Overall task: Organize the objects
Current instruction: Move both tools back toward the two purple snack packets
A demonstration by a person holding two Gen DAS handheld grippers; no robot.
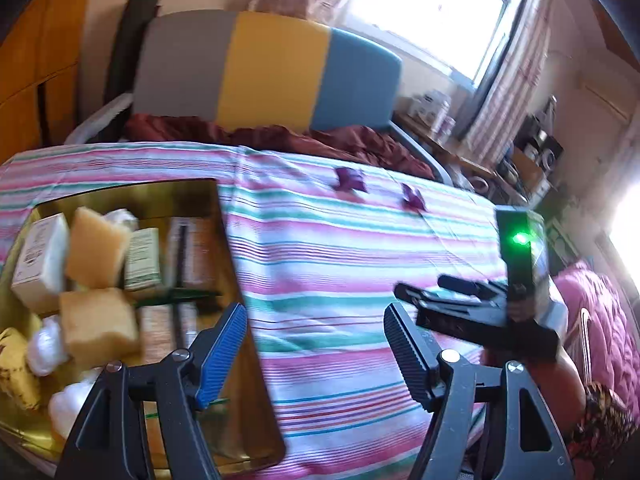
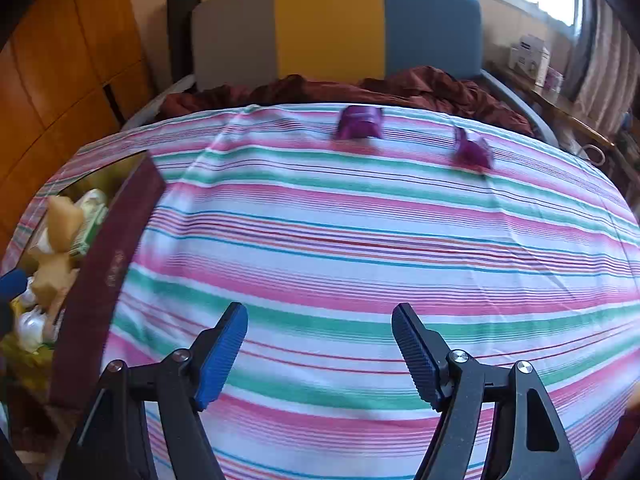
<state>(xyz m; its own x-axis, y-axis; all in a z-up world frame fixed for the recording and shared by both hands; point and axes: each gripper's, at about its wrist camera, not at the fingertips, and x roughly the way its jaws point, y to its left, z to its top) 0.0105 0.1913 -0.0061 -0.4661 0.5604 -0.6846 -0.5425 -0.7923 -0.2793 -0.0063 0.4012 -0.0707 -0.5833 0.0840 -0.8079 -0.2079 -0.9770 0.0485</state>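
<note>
A gold-lined box (image 1: pixel 240 280) with a dark red outer wall (image 2: pixel 108 264) sits on the striped bed at the left. It holds yellow sponges (image 1: pixel 96 252), small cartons (image 1: pixel 40 256), white wrapped pieces and a banana (image 1: pixel 16 368). Two purple packets (image 2: pixel 360 122) (image 2: pixel 472 148) lie far up the bed, also in the left wrist view (image 1: pixel 350 179) (image 1: pixel 414 197). My left gripper (image 1: pixel 316 348) is open and empty above the box's right edge. My right gripper (image 2: pixel 320 348) is open and empty over the bare sheet; it shows in the left wrist view (image 1: pixel 452 296).
The striped sheet (image 2: pixel 360 240) covers the bed. A crumpled dark red blanket (image 2: pixel 360 88) lies before the grey, yellow and blue headboard (image 2: pixel 332 24). A wooden wardrobe (image 2: pixel 60 80) stands left. A cluttered shelf (image 1: pixel 500 148) runs under the window at right.
</note>
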